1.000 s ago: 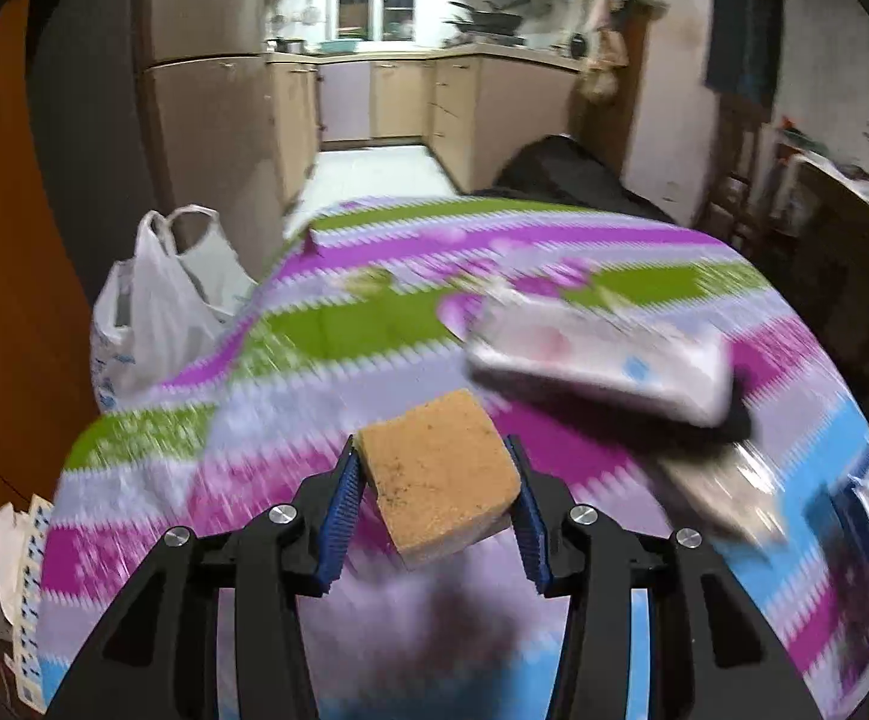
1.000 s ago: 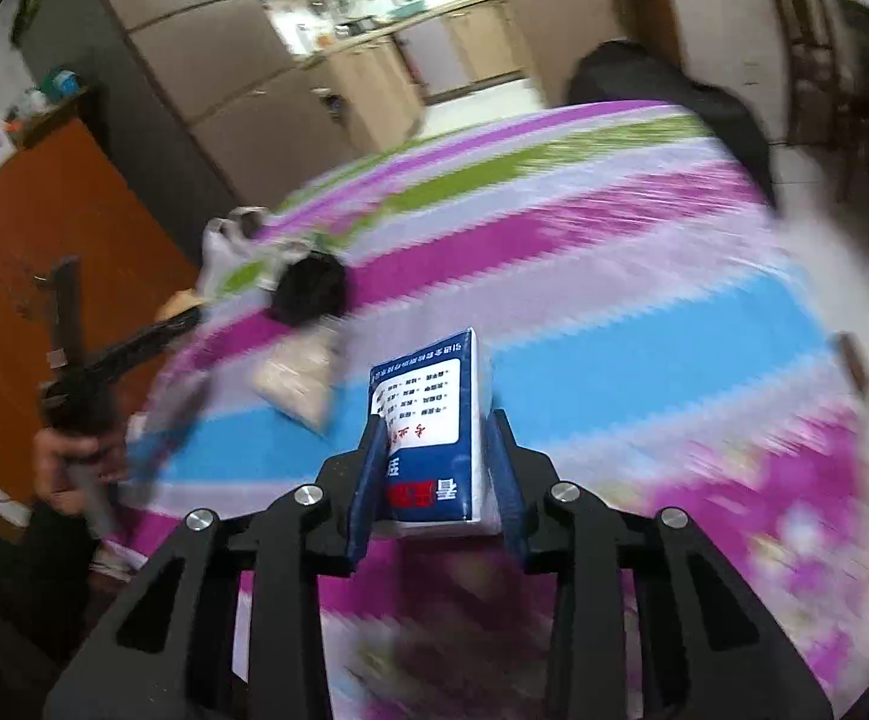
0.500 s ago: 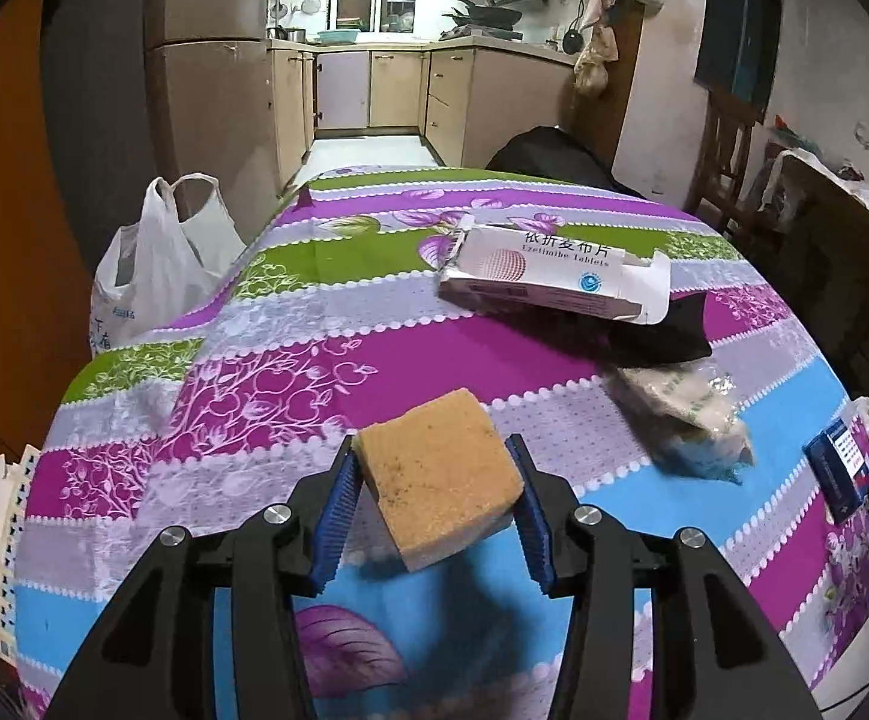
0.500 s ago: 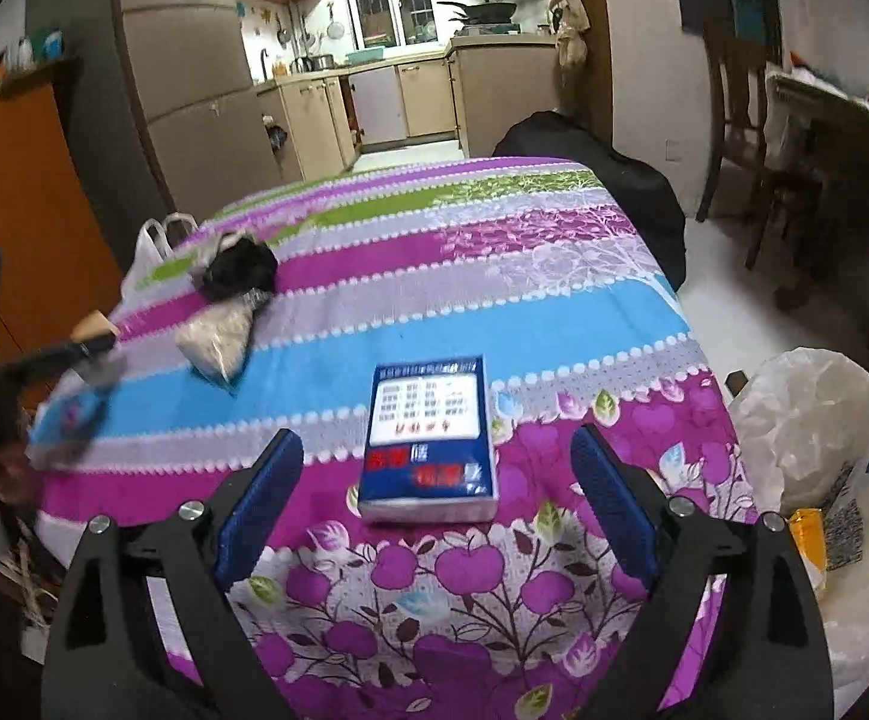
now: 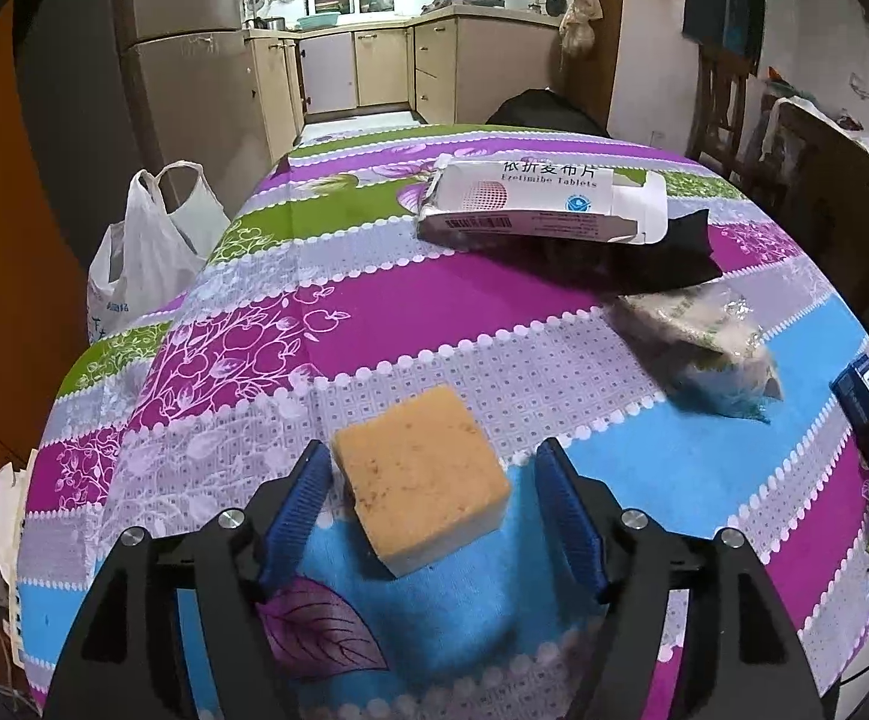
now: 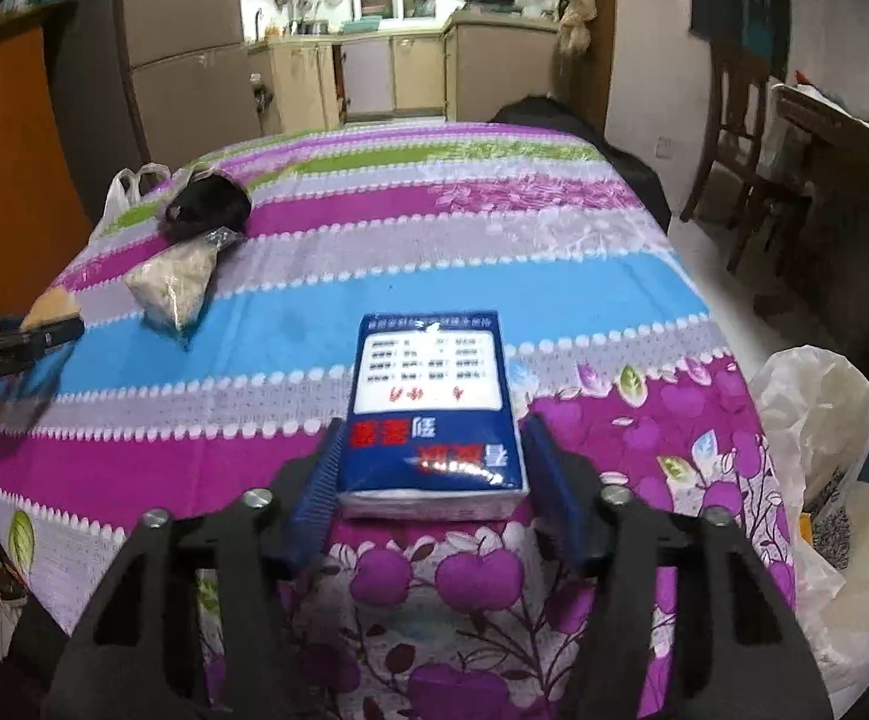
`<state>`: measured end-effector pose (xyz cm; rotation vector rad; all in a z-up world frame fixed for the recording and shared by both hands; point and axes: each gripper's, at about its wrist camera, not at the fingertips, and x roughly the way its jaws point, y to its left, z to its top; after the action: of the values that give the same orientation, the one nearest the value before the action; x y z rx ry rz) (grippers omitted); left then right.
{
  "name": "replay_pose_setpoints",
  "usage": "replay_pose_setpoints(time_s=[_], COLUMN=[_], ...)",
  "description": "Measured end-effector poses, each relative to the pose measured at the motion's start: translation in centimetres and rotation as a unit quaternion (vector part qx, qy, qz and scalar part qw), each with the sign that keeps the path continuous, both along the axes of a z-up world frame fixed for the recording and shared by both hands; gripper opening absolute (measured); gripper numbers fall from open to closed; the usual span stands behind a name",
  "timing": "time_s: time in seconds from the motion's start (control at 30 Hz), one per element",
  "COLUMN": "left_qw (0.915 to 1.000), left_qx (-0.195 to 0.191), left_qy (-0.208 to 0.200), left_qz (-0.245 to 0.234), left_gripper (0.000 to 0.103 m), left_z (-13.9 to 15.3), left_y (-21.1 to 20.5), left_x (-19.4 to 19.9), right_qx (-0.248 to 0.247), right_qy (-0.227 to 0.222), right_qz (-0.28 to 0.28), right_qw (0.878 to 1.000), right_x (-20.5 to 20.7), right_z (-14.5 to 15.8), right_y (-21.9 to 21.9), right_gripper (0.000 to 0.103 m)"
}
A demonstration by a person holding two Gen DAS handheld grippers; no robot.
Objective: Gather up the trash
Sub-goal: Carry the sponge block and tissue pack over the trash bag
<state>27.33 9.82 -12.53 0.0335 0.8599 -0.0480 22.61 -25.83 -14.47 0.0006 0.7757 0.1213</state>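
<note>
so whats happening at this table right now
A person with a handheld gripper in each hand is collecting trash off a table. The left gripper is open around a sponge lying on the cloth. The right gripper brackets a blue tissue pack, not visibly clamped. A white trash bag waits by the table's edge.

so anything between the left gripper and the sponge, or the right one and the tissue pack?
Nothing visible. The sponge lies on the tablecloth between the open fingers of the left gripper. The blue tissue pack sits likewise between the fingers of the right gripper, gaps on both sides.
</note>
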Motion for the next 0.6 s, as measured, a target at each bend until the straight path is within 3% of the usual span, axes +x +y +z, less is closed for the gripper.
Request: replay_pose_setpoints(time_s=[0.03,0.07,0.17,0.3,0.4,0.5,0.6], left_qw=[1.0,1.0,0.9998,0.9995,0.9994,0.9983,0.9963], left_qx=[-0.002,-0.001,-0.009,-0.027,-0.016,0.003,-0.003], left_qy=[-0.002,-0.007,-0.01,-0.006,-0.018,-0.033,-0.04], left_qz=[-0.003,-0.006,-0.012,-0.015,-0.026,-0.048,-0.075], left_gripper=[0.065,0.052,0.046,0.044,0.044,0.044,0.044], left_z=[0.0,0.0,0.1,0.7,2.0,3.9,5.7], left_y=[0.0,0.0,0.1,0.5,-0.5,-2.8,-5.3], left_x=[-0.1,-0.2,-0.6,-1.6,-2.8,-3.5,-3.7], right_qx=[0.003,0.005,0.008,0.025,0.037,0.057,0.07], right_qy=[0.0,0.001,0.006,0.001,-0.001,0.013,0.019], right_qz=[0.0,0.0,0.002,0.006,0.01,0.011,0.013], right_qw=[1.0,1.0,1.0,1.0,0.999,0.998,0.997], right_x=[0.0,0.1,0.0,-1.0,-2.0,-2.5,-3.0], right_z=[0.0,0.0,0.0,0.8,1.8,3.1,5.1], right_y=[-0.1,0.0,-0.1,-0.1,-0.3,-1.2,-2.7], right_gripper=[0.049,0.049,0.049,0.049,0.049,0.049,0.049])
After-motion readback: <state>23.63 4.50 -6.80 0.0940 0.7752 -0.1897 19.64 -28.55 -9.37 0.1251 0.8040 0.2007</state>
